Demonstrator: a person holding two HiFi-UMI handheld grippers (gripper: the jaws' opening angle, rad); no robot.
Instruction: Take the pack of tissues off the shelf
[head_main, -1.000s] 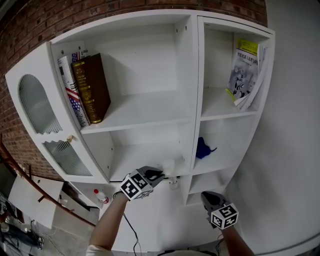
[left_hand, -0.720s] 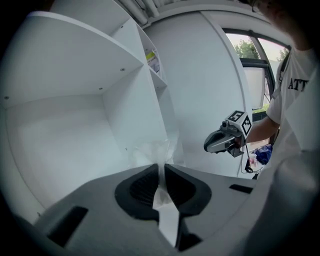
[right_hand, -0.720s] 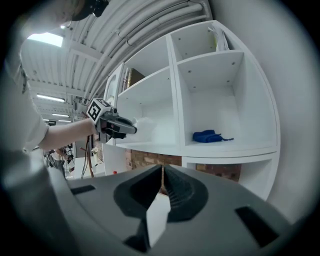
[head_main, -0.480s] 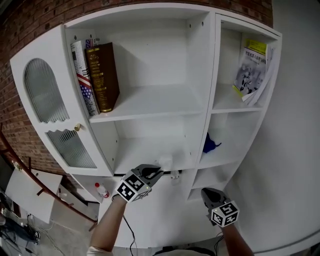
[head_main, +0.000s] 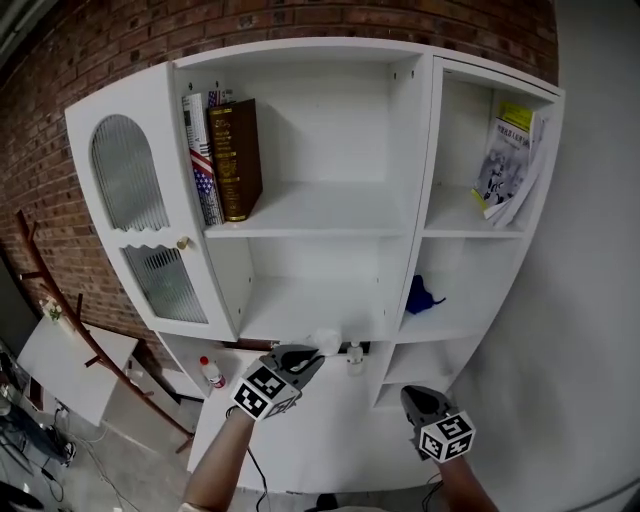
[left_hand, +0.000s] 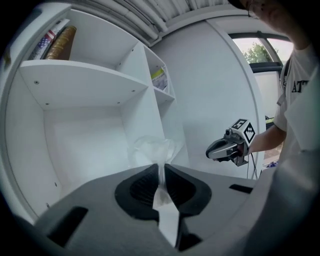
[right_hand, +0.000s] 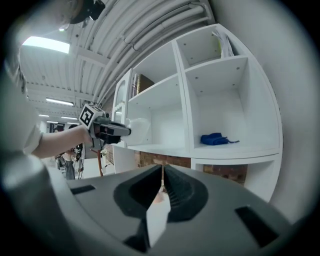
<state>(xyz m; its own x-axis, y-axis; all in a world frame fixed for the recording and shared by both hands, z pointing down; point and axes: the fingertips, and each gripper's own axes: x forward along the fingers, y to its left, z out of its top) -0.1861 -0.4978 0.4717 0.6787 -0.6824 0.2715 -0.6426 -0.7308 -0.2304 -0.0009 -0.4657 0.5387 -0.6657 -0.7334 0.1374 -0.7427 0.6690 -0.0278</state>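
Observation:
The pack of tissues (head_main: 325, 342), white in a clear wrapper, hangs at the front edge of the lower middle shelf (head_main: 300, 318) of a white cabinet. My left gripper (head_main: 303, 356) is shut on it. In the left gripper view the wrapper (left_hand: 152, 149) is pinched thin between the jaws of the left gripper (left_hand: 161, 172), and the pack bulges beyond them. My right gripper (head_main: 412, 396) is lower and to the right, in front of the cabinet's base, shut and empty. From the right gripper view, the right gripper (right_hand: 162, 174) looks toward the left gripper (right_hand: 114, 131) and its pack (right_hand: 139, 129).
Books (head_main: 228, 160) lean in the upper middle compartment beside a glass door (head_main: 140, 215). Booklets (head_main: 505, 160) stand at the upper right, and a blue cloth (head_main: 422, 297) lies on the right shelf below them. A red-capped bottle (head_main: 212, 373) stands low at the left. A brick wall (head_main: 60, 120) is behind.
The head view has swung, so the cabinet now sits further right and lower in the picture. The left gripper keeps its hold on the pack near the shelf's front edge. The right gripper has barely moved.

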